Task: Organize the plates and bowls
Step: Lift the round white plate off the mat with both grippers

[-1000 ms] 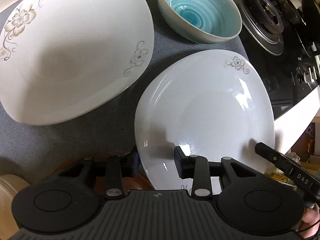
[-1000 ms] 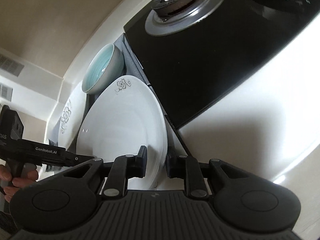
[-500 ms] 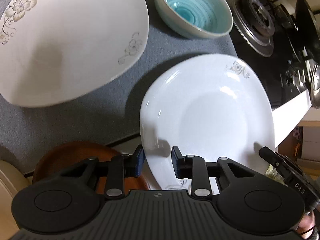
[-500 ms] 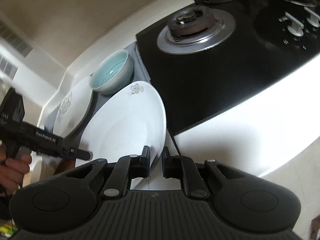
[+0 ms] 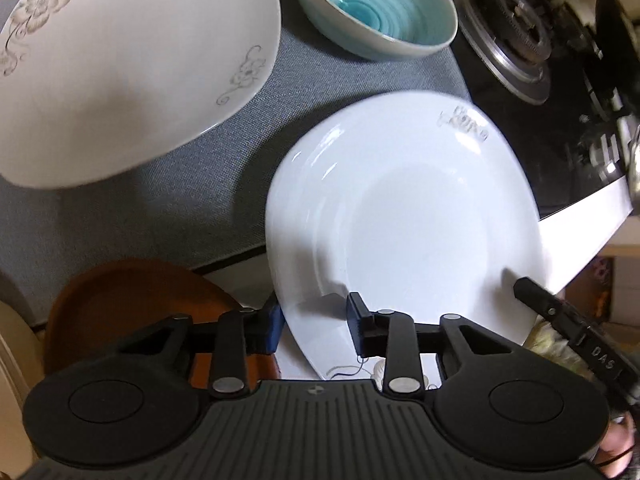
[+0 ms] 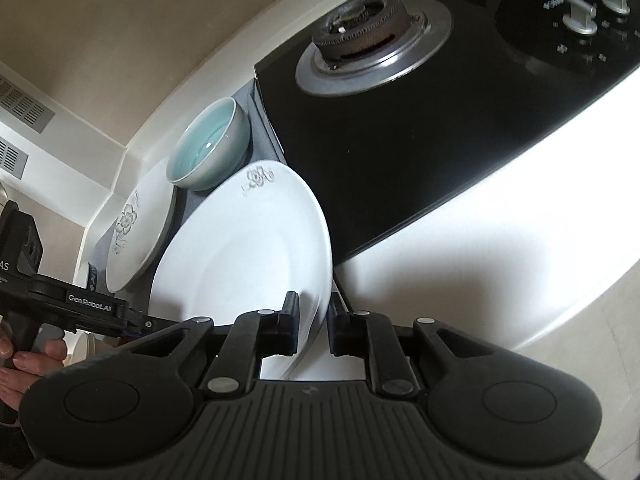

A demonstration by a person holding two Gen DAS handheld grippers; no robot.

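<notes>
A white plate with a grey flower [image 5: 408, 216] [image 6: 244, 252] is held tilted above the counter edge. My right gripper [image 6: 312, 326] is shut on its near rim, one finger on each face. My left gripper [image 5: 316, 320] is open, its fingers standing apart on either side of the plate's left rim. A larger white flowered plate [image 5: 120, 64] [image 6: 138, 224] lies on the grey mat [image 5: 160, 184] at the left. A teal bowl [image 5: 376, 8] [image 6: 210, 144] stands behind the held plate.
A brown plate [image 5: 132, 296] and a beige dish [image 5: 12, 344] sit low at the left. The black gas hob [image 6: 440, 92] with its burner [image 5: 516, 36] lies right of the mat. The white counter edge [image 6: 500, 248] runs below it.
My left gripper's fingers have spread wider apart around the plate's rim. The held plate has shifted a little while my right gripper stays clamped on it.
</notes>
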